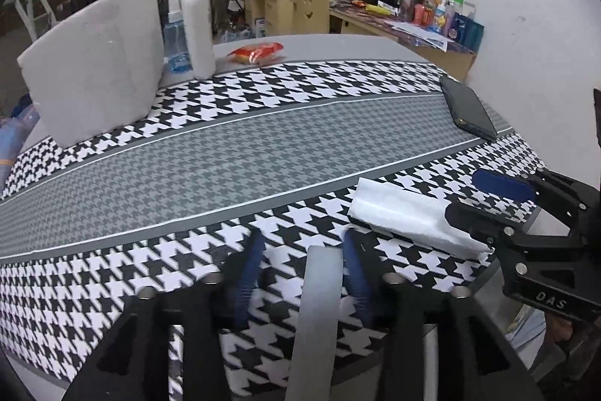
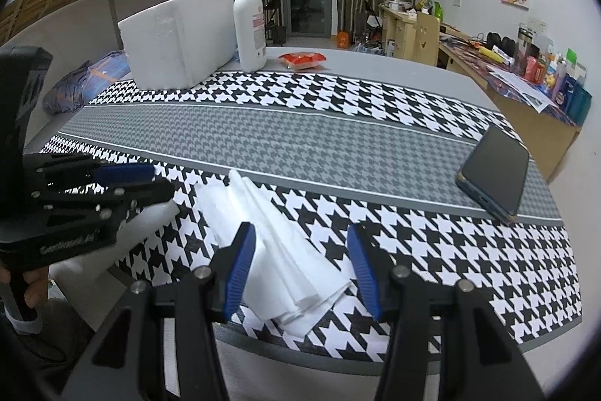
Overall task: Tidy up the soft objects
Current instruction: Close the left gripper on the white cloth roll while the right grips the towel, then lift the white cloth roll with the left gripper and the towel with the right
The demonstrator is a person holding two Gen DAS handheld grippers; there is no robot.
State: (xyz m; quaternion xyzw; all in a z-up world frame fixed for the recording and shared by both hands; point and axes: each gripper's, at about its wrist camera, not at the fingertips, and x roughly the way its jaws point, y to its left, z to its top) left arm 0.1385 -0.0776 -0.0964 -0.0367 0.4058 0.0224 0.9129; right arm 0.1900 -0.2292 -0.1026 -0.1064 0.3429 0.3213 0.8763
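A: What are we looking at on the table (image 2: 375,70)?

B: We are seeing a white tissue (image 2: 285,250) lying on the houndstooth cloth (image 2: 432,250), near the table's front edge. It is folded lengthwise into a long strip, with several thin layers showing as stepped edges at its near end, and soft creases running along it.

A: And how are we holding the two grippers?

B: The right gripper (image 2: 300,262) is hovering over the near end of the tissue. Its blue pads are standing apart, one on each side of the strip, and we are not seeing them press on it, so it is released. From the left wrist view the right gripper (image 1: 484,202) is showing one finger lying across the tissue (image 1: 405,217).

A: And the left one?

B: The left gripper (image 1: 300,262) is sitting just to the left of the tissue, over bare cloth (image 1: 188,250). Its fingers are parted and nothing is between them, though a grey band is crossing the view in front of them and we cannot tell what it is.

A: Anything else we are noticing?

B: Further back, a white foam block (image 2: 180,40), a pump bottle (image 2: 249,25) and a red packet (image 2: 302,60) are standing well apart from the tissue, and a dark phone (image 2: 496,171) is resting on the cloth to the right.
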